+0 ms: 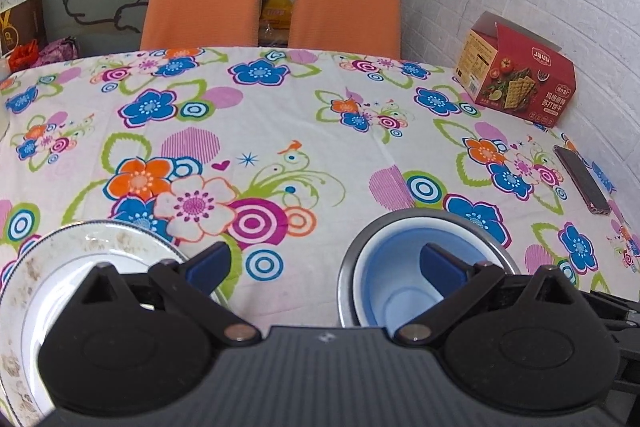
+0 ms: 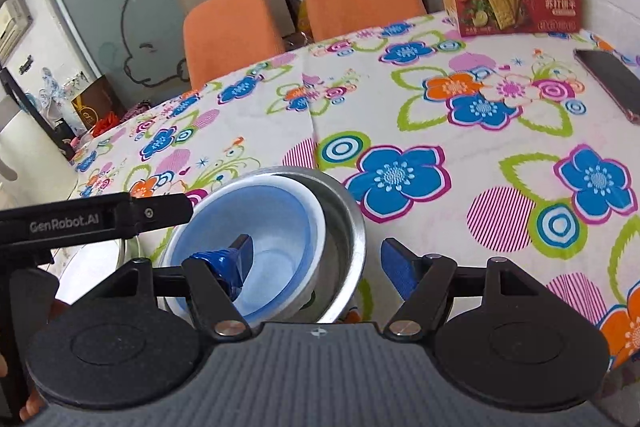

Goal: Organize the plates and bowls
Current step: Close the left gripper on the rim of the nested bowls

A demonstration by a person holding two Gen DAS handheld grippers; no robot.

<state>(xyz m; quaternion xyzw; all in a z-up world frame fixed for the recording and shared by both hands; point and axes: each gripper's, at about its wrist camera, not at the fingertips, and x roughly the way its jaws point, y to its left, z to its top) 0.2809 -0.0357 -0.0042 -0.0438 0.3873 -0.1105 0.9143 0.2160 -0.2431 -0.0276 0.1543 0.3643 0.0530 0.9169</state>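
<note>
Floral table (image 1: 304, 115), plate (image 1: 120, 247) left-view only

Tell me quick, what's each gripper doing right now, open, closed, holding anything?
Left gripper: open, holding nothing.
Right gripper: open, holding nothing; its fingers straddle the rims of the pale blue plastic bowl and round steel bowl.

bright florals, cool bowls

pale blue bowl (image 2: 256, 227) in a silver metal bowl (image 2: 344, 223); white plate (image 1: 60, 247) with speckled brown rim; desk cloth (image 1: 320, 115) in blue, orange, pink flowers; red box (image 1: 520, 83).
</note>
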